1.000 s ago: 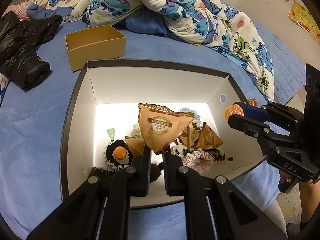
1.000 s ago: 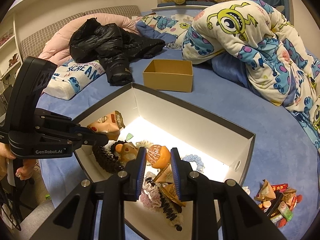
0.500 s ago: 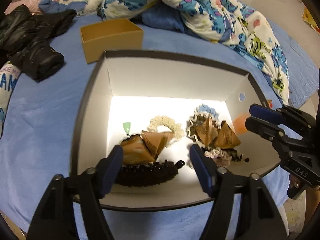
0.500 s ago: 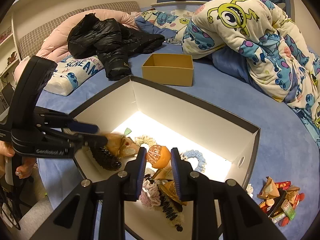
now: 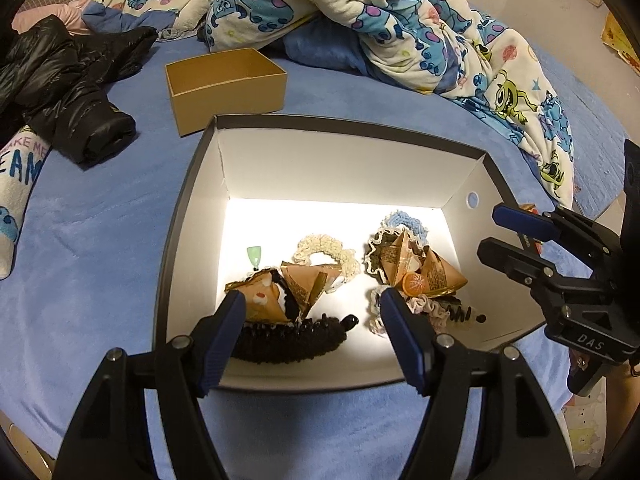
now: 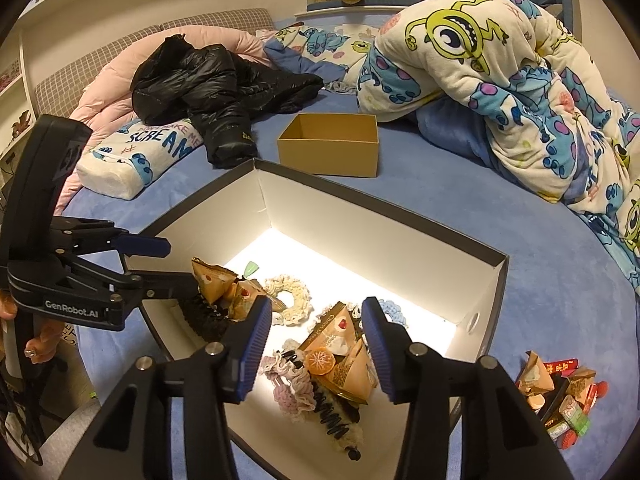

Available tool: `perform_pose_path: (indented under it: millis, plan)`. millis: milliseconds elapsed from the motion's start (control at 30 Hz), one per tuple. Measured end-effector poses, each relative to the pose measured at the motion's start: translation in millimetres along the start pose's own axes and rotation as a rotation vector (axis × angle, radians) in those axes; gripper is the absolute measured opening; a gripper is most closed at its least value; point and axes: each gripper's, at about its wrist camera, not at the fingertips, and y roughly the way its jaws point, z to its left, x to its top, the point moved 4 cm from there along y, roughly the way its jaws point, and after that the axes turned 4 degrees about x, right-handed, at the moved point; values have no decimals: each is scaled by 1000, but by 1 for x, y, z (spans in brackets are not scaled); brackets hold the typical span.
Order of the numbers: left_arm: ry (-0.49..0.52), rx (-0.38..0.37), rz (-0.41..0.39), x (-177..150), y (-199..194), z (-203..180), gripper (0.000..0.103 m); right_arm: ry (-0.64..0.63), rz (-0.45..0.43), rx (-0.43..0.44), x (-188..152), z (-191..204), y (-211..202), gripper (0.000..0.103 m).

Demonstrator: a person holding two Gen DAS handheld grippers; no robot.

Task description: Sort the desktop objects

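Observation:
A large white box with a dark rim sits on the blue bedspread. It holds triangular brown snack packets, a small orange slice, a black hair claw and scrunchies. My left gripper hangs open over the box's near left side with nothing between its fingers. My right gripper is above the box's right side. Its jaws are opening, and the orange slice lies loose on a packet below them.
An empty small brown cardboard box stands behind the white box. A black jacket, a printed pillow and a cartoon blanket lie around. More snack packets are heaped on the bed to the right of the box.
The left gripper opened and its triangular packet dropped into the box's left side. The right gripper opened and the orange slice fell onto the packets below.

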Motion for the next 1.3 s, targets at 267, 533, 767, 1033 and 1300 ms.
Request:
perform_pose_path:
  millis: [267,533,767,1033,1300]
  plan:
    - [1,58,15,-7,-17,0,75,-11,1,13,-1,6,-12,56]
    - [44,28,1,-5,-33,-45,78,-5,-23,-2,-12,-5,-41,56]
    - [170,-43,-21,0,-32,-136,78,47,-35,-44,-40,-50,-75,56]
    - [288,-147,-13,5,-15,-239,78,121,-30,-126,-85,-125,-117,56]
    - [355,-205,23,6,21,-308,78,182,-11,-181,-124,-191,-136,56]
